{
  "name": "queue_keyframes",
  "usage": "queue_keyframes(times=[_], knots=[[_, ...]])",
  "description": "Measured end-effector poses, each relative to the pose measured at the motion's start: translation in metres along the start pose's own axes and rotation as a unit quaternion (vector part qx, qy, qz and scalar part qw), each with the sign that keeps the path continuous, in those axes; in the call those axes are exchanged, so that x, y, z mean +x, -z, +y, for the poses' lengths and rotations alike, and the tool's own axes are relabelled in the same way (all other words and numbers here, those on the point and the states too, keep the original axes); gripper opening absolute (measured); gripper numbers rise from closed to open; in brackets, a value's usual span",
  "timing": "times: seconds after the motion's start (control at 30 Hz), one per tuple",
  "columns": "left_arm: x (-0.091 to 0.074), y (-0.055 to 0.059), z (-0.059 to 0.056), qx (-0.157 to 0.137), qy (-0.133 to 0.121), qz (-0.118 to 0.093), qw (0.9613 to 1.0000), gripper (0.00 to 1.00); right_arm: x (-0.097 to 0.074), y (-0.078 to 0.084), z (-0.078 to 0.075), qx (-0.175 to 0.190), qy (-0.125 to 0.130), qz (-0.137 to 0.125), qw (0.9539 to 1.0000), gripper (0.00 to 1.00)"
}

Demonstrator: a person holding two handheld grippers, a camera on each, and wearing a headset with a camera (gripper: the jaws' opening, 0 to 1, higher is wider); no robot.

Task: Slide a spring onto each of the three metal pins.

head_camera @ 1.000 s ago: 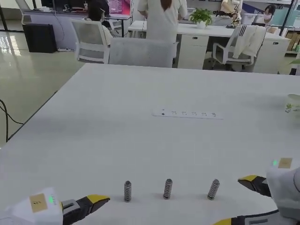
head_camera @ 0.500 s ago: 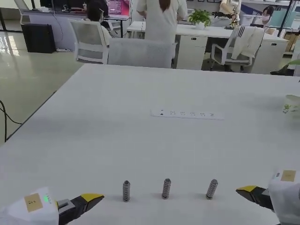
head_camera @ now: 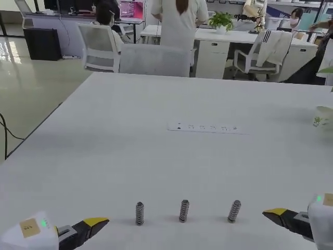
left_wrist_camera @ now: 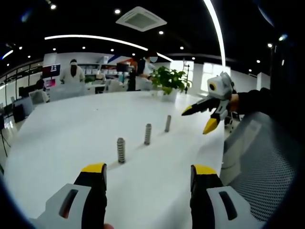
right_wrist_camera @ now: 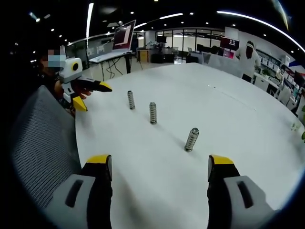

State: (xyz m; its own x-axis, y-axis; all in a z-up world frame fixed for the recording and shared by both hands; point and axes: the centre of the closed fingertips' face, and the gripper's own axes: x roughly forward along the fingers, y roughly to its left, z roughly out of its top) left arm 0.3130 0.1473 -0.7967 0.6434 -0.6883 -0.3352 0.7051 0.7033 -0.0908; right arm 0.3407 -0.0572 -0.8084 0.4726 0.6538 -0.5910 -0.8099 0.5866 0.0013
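Centrally, three springs (head_camera: 183,210) stand between left tongs (left_wrist_camera: 149,169) and right tongs (right_wrist_camera: 158,160), both released; power strip (head_camera: 205,127) beyond.

The white table (head_camera: 104,156) bears a near row of upright springs (left spring (head_camera: 139,213), middle spring (head_camera: 183,210), right spring (head_camera: 234,211)), a power strip (head_camera: 205,127) farther back, and a cup (head_camera: 323,116) at the right.
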Motion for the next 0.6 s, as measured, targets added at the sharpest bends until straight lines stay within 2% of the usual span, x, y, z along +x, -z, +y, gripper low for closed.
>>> queue_keyframes(times=[0.1, 0.2, 0.4, 0.6], knots=[[0.001, 0.001, 0.000, -0.002, -0.001, 0.001, 1.0000, 0.68, -0.003, -0.001, -0.002, -0.007, -0.004, -0.015, 0.9999, 0.84], [0.002, 0.001, -0.001, -0.002, 0.000, 0.000, 1.0000, 0.69, -0.005, -0.010, 0.000, -0.018, -0.014, -0.049, 0.9985, 0.85], [0.002, 0.000, -0.001, -0.002, -0.001, -0.001, 1.0000, 0.70, -0.003, -0.011, 0.004, -0.027, -0.026, -0.053, 0.9979, 0.87], [0.002, 0.000, 0.000, -0.005, -0.003, -0.004, 1.0000, 0.70, -0.001, -0.004, 0.006, -0.022, -0.034, -0.046, 0.9981, 0.88]])
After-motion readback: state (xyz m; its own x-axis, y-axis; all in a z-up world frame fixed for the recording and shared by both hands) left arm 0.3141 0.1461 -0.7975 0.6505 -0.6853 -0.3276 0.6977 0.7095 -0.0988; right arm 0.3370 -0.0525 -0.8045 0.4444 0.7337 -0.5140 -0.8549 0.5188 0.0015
